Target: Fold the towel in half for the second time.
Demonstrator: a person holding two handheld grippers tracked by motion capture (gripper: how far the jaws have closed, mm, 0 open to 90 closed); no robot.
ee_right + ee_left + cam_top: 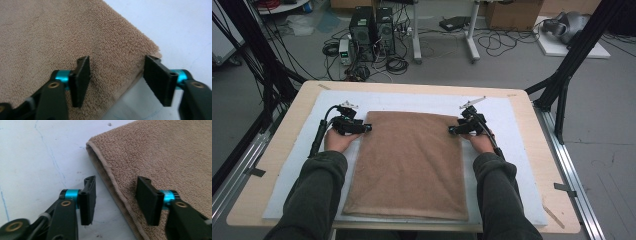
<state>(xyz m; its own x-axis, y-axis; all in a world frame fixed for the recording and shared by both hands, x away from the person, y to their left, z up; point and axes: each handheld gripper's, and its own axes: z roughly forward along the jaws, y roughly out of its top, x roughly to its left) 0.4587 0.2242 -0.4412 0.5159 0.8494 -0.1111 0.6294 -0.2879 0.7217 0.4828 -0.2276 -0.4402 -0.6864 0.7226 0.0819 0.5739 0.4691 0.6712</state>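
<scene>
A folded tan towel (409,160) lies flat on a white mat (504,112) in the middle of the table. My left gripper (368,128) is at the towel's far left corner, open, and its jaws straddle the towel's (160,155) left edge: one pad rests on the mat, the other on the cloth. My right gripper (452,131) is at the far right corner, also open. Its jaws straddle the towel's (50,37) right edge in the same way. The left gripper (116,197) and the right gripper (117,80) both have a gap between pads and cloth.
The mat covers most of a light wooden table (287,125) with a metal frame rail (572,170) at the right. Beyond the far edge stand computer towers (372,32), cables and table legs on the floor. Both forearms in dark green sleeves (319,195) enter from the bottom.
</scene>
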